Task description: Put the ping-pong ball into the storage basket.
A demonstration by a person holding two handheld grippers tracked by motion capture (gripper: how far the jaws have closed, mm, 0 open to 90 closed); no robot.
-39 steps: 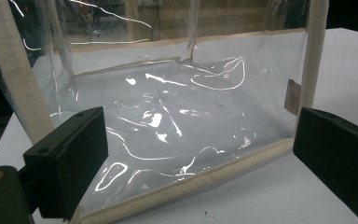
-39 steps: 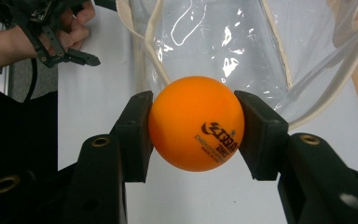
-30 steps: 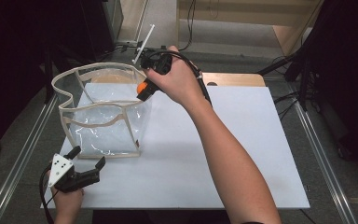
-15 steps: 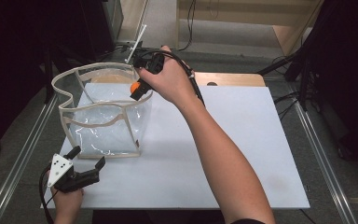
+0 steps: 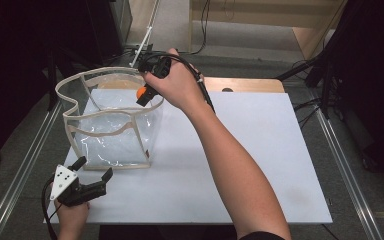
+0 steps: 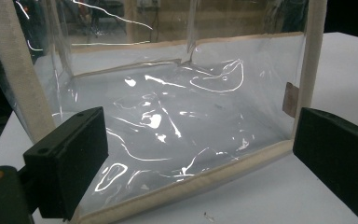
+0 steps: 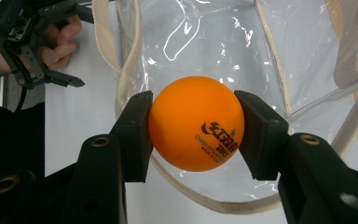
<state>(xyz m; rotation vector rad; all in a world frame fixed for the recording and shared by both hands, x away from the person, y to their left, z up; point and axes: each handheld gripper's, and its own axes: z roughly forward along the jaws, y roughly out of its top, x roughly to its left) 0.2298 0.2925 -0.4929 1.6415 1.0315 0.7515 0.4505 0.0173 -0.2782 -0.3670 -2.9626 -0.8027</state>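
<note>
White surface (image 5: 260, 165) carries my clear bag (image 5: 111, 131), upright, beige trim, mouth open. My right tool (image 7: 196, 125) hangs over the bag's far rim, clamped on the orange ball (image 7: 196, 123), both pads pressing its sides. My left tool (image 5: 92, 176) sits low just beside the bag's near corner, jaws spread, gripping nothing.

The left gripper (image 6: 200, 154) has its jaws spread wide before the clear bag (image 6: 177, 116), apparently not touching it.
</note>
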